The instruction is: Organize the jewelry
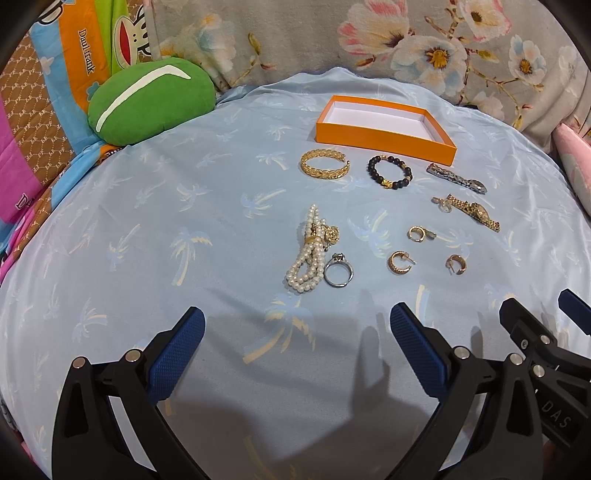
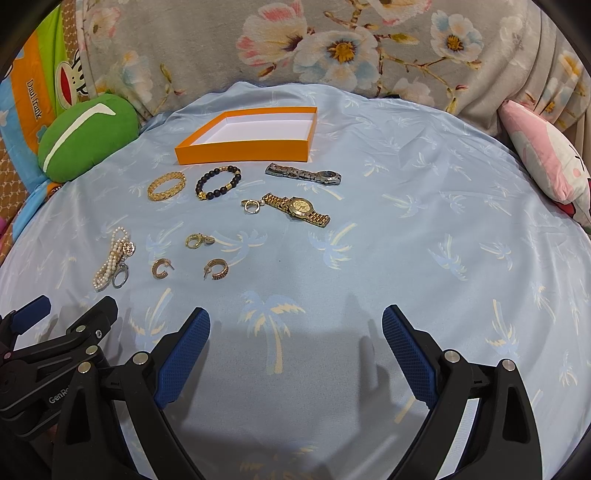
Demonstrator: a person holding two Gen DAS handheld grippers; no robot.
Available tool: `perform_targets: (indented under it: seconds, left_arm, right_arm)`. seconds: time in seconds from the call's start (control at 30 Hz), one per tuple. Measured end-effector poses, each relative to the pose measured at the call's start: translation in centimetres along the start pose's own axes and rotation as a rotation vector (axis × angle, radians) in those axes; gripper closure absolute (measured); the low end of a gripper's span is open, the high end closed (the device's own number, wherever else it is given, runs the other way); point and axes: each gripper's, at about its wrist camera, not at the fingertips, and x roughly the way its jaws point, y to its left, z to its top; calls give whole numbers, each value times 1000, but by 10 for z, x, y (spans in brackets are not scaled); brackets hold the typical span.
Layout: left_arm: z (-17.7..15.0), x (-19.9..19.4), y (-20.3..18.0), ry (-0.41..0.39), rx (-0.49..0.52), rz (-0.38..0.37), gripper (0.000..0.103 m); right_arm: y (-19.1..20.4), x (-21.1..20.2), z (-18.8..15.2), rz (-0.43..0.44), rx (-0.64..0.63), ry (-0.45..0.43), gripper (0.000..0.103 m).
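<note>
An empty orange box [image 1: 384, 138] [image 2: 242, 152] lies at the far side of a light blue sheet. In front of it lie a gold bangle [image 1: 325, 166] [image 2: 166, 186], a black bead bracelet [image 1: 389, 172] [image 2: 218, 182], a silver watch [image 1: 456, 178] [image 2: 303, 174] and a gold watch [image 1: 469, 212] [image 2: 299, 207]. Nearer lie a pearl strand [image 1: 306, 258] [image 2: 110, 262], a silver ring [image 1: 338, 273] [image 2: 120, 277] and gold hoop earrings [image 1: 400, 262] [image 2: 216, 269]. My left gripper [image 1: 297, 332] and right gripper [image 2: 295, 328] are open, empty, side by side short of the jewelry.
A green plush cushion [image 1: 151, 98] [image 2: 86, 136] lies at the back left. A pink pillow [image 2: 546, 155] lies at the back right. A floral blanket [image 1: 369, 33] runs along the back. The sheet [image 2: 424, 240] has bare room on the right.
</note>
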Motion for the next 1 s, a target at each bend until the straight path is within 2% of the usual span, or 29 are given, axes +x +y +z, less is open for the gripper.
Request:
perform_targets:
  seconds: [1.0]
  left_arm:
    - [-1,0,-1,-3,1,1,5]
  right_arm:
    - [-1,0,-1,2,1,-2,10]
